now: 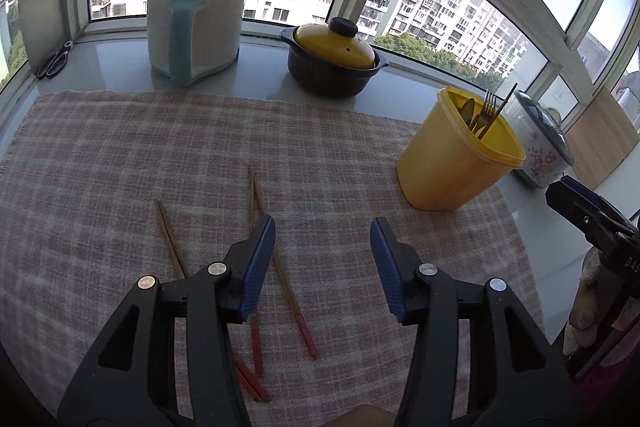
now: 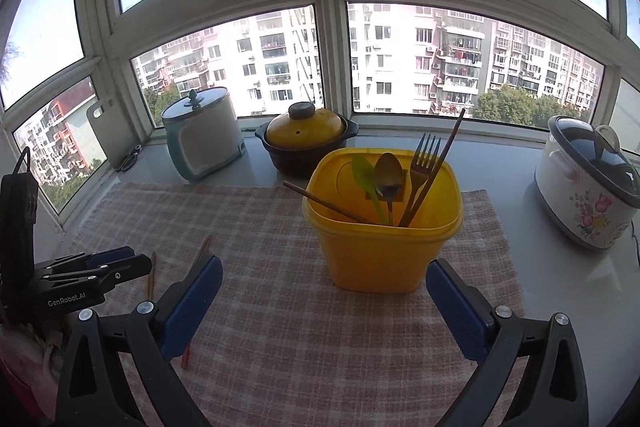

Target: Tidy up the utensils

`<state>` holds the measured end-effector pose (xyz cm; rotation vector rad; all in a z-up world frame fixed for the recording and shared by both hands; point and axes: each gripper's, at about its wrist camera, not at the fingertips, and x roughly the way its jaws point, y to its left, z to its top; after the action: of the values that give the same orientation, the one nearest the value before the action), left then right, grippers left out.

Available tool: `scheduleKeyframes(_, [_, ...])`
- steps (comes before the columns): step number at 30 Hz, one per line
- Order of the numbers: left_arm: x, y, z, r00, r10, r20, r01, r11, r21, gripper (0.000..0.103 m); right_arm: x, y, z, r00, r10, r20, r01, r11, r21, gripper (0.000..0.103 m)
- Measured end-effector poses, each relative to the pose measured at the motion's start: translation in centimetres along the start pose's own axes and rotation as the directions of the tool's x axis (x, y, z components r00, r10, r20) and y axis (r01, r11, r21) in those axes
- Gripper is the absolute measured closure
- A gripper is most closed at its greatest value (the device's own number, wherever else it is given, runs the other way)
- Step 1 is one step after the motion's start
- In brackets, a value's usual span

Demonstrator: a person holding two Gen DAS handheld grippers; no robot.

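Bay window behind, apartment blocks outside; pale sill counter carrying a checked pink cloth across the near part.

Left wrist view: left gripper hanging over the cloth, jaws standing partway apart, nothing between the pads. Red-tipped wooden chopsticks lying loose on the cloth under and just beside the left finger, roughly four, tips crossing near the bottom edge. Yellow tub sitting right and farther off, on the cloth's right part, a fork and dark handles poking out. Right gripper showing only as a black body at the far right edge.

Right wrist view: right gripper spread very wide, empty, cloth showing between the fingers. Yellow tub standing just beyond the gap, upright. Looking down into it here: green spoon, bronze spoon, fork, two dark chopsticks leaning, one toward the left rim, one up to the right. Only slivers of the loose chopsticks visible at near left, beside the other gripper's body.

Far row, both views: white-and-blue lidded cooker, dark casserole with yellow lid, floral rice cooker at right. Scissors and white cutting board at far left.
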<state>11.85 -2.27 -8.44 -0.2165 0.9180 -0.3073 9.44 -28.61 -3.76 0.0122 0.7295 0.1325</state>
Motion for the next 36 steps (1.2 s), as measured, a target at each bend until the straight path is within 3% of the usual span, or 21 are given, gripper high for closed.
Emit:
scheduleKeyframes(16, [0.8,6.9,-1.9,0.996,0.076,-0.055,-0.082,0.991,-0.104,0.053,2.9,3.7,-0.3,0.998,0.047,-0.044,-0.05,0.997,-0.063,0.001])
scheduleKeyframes(26, [1.9,9.2,-3.4,0.989,0.087,-0.117,-0.102,0.986,-0.131,0.053,6.2,5.4,-0.9,0.979,0.137,-0.15,-0.148,0.987,-0.066,0.013])
scheduleKeyframes(31, [2.9,9.8,-4.2,0.982,0.106,-0.155,-0.127,0.984,-0.129,0.073,8.3,7.3,-1.4,0.955,0.175,-0.241,-0.202,0.975,-0.095,0.018])
scheduleKeyframes(36, [4.1,10.5,-5.0,0.971,0.132,-0.2,-0.157,0.98,-0.118,0.083,10.3,9.3,-2.2,0.926,0.195,-0.323,-0.243,0.963,-0.116,0.031])
